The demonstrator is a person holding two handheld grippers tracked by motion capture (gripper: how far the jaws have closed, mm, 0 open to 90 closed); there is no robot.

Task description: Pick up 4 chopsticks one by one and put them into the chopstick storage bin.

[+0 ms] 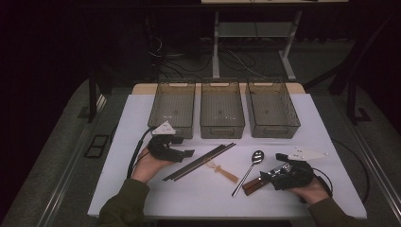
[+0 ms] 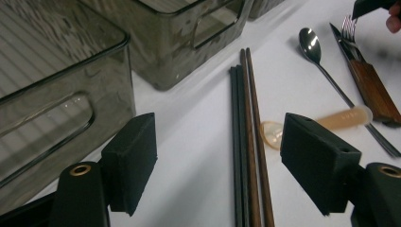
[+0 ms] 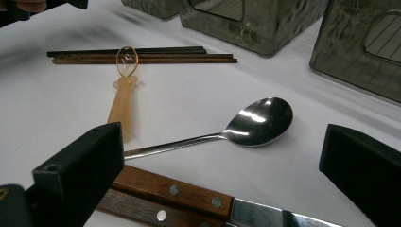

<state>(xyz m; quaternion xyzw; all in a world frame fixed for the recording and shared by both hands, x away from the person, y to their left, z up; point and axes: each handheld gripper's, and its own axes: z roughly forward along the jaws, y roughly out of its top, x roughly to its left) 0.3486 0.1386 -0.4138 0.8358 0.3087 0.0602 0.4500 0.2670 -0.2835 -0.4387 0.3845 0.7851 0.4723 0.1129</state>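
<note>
Left gripper (image 2: 217,161) jaws spread, empty, over chopsticks (image 2: 248,151). Right gripper (image 3: 222,175) jaws spread wide above knife handle (image 3: 172,191), beside spoon (image 3: 257,120).

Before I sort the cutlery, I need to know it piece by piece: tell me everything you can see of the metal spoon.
The metal spoon is shiny, mirror-bright steel with an oval bowl facing up and a long thin handle. It lies flat on the white table, bowl toward the bins, handle running back past the wood-handled knife, close beside it; whether they touch I cannot tell. The small translucent amber spoon lies to its other side, apart. Nothing grips it.
</note>
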